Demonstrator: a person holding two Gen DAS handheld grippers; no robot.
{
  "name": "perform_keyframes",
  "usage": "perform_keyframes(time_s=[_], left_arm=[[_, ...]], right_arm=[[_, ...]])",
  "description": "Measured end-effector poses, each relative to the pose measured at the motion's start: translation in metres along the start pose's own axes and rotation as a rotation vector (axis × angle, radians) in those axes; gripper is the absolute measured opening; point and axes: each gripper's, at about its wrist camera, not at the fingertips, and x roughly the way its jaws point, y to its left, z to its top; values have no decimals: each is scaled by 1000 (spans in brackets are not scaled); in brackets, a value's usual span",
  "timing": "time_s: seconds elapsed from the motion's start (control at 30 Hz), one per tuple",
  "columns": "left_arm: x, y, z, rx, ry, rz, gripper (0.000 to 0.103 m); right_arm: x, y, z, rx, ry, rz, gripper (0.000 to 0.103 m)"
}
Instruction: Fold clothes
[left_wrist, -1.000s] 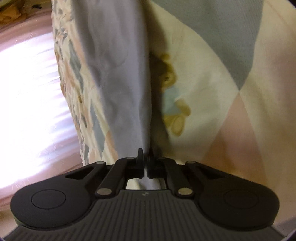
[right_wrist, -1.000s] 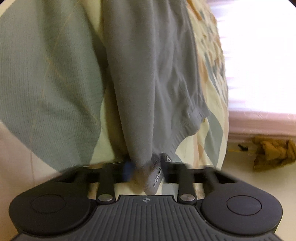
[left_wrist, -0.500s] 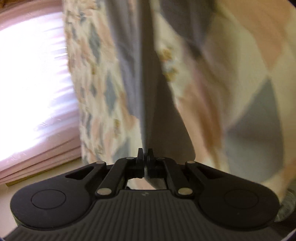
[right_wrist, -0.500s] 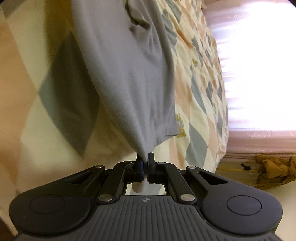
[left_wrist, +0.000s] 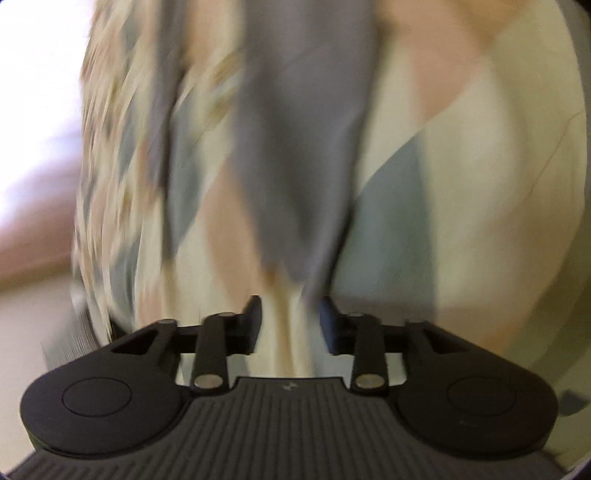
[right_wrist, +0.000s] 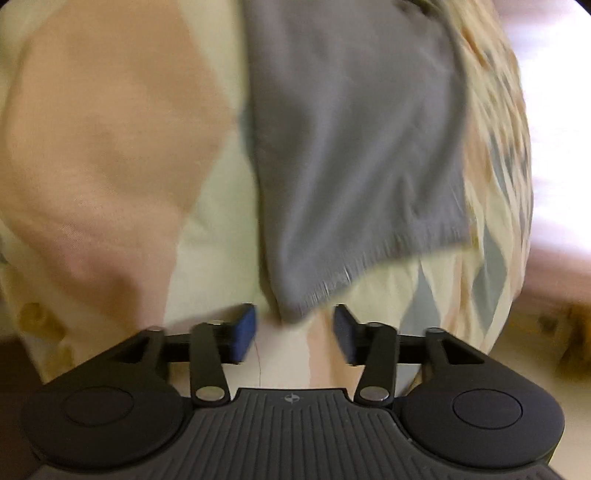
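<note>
A grey knit garment (left_wrist: 299, 155) lies on a bed cover of cream, pink and grey-blue diamonds (left_wrist: 480, 177). In the blurred left wrist view its lower tip hangs just beyond my left gripper (left_wrist: 290, 325), whose jaws are opening; no cloth sits between the pads. In the right wrist view the garment (right_wrist: 354, 140) shows its ribbed hem, and one corner droops toward my right gripper (right_wrist: 294, 334). Those jaws are opening too, and the blue pads (right_wrist: 243, 330) stand apart with only the bed cover (right_wrist: 92, 129) between them.
The bed's edge drops off at the left of the left wrist view, with a bright window (left_wrist: 33, 110) beyond. In the right wrist view the edge falls away at the right, near a bright window (right_wrist: 557, 110) and a yellowish heap (right_wrist: 569, 332) on the floor.
Both grippers were shut on the grey garment and have let it go. Their jaws now stand apart, and the cloth has dropped onto the bed cover just beyond the fingertips.
</note>
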Motion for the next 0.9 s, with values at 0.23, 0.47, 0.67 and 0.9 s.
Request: perform_keyframes(time_s=[0.23,0.47,0.67,0.9], left_arm=[[35,176,-4,-921,2,-220,45],[172,246,36,-1697,-70,-638,48],[240,231,20,-2062,-46,-822,30],[230,289,40,-1774,-265,-689,1]], right_arm=[[-46,-79,50,472,-137,-12,52],[-40,-95,216,470,-324,-60,46],[-17,-66,338,300,-364,-98,44],[32,-75,407,209,-318,-141,0]])
